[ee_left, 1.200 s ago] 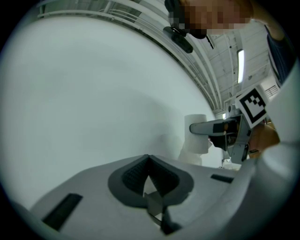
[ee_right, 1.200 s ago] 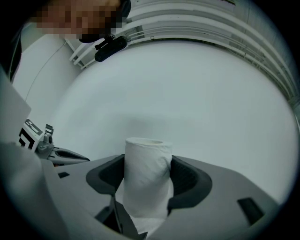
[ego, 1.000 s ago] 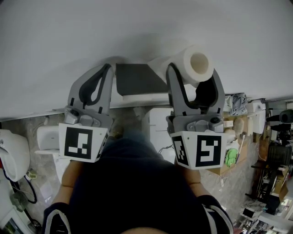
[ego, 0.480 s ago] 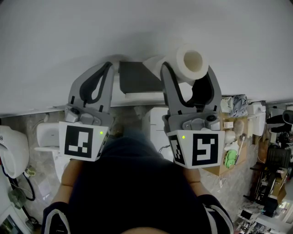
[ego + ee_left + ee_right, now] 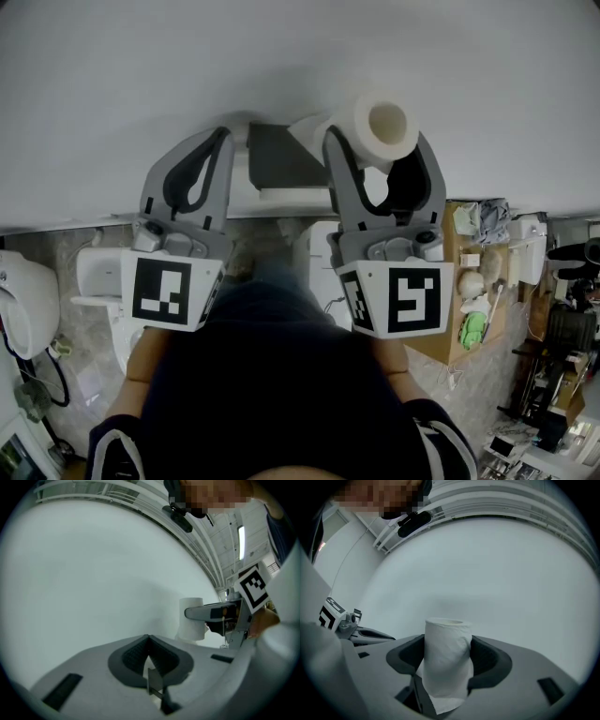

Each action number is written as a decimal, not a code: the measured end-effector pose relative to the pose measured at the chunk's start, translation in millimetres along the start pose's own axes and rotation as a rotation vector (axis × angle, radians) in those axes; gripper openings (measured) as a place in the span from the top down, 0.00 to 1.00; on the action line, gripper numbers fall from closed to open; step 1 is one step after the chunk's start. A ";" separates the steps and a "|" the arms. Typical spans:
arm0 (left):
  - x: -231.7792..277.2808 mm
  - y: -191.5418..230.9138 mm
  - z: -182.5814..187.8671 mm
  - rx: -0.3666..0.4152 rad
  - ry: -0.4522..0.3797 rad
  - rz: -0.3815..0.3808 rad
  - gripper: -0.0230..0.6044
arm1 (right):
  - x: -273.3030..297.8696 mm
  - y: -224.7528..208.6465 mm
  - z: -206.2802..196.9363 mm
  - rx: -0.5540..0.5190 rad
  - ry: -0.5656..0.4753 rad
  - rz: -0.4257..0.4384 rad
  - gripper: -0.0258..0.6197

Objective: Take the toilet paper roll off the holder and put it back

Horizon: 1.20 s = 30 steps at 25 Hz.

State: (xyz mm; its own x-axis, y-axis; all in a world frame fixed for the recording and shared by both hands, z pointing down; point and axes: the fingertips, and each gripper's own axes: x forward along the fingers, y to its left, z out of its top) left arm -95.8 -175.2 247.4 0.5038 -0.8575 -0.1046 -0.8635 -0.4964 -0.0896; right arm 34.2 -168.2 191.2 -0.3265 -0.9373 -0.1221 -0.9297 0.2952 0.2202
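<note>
A white toilet paper roll (image 5: 380, 131) with a hollow core is clamped between the jaws of my right gripper (image 5: 377, 142), which is shut on it. In the right gripper view the roll (image 5: 447, 658) stands between the dark pads, a loose sheet hanging at its near end. A dark grey holder plate (image 5: 281, 157) sits on the white wall just left of the roll. My left gripper (image 5: 223, 141) is shut and empty, its tip beside the holder's left edge. The left gripper view shows its pads meeting (image 5: 149, 641), with the roll (image 5: 192, 620) off to the right.
A plain white wall (image 5: 281, 56) fills everything ahead. Below are a white toilet (image 5: 94, 281), a white basin (image 5: 23, 314) at far left, a white bin (image 5: 319, 253), and a cluttered wooden cart (image 5: 473, 281) at right.
My right gripper has carried the roll leftward, closer to the holder plate. The left gripper has stayed where it was.
</note>
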 end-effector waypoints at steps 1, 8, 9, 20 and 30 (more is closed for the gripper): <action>-0.7 0.0 0.3 -0.003 0.000 0.003 0.96 | -0.1 0.7 -0.7 0.002 0.000 0.002 0.49; -1.5 -4.4 1.2 -0.001 0.014 -0.001 0.96 | -0.1 3.1 -2.5 0.013 -0.010 0.015 0.49; -1.2 -5.5 0.7 -0.010 0.020 -0.002 0.96 | 0.1 3.1 -3.6 0.013 -0.007 0.016 0.49; -4.5 -1.9 5.2 0.006 -0.011 0.004 0.96 | 4.9 14.4 -14.7 0.018 0.016 0.052 0.49; -6.5 -2.6 -0.8 -0.020 0.033 0.009 0.96 | 9.7 20.3 -25.3 0.017 0.030 0.070 0.49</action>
State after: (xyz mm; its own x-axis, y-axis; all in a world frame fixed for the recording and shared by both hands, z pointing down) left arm -96.9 -168.5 249.1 0.4956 -0.8655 -0.0724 -0.8682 -0.4914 -0.0686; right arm 16.4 -176.0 219.0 -0.3861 -0.9192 -0.0779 -0.9076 0.3634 0.2104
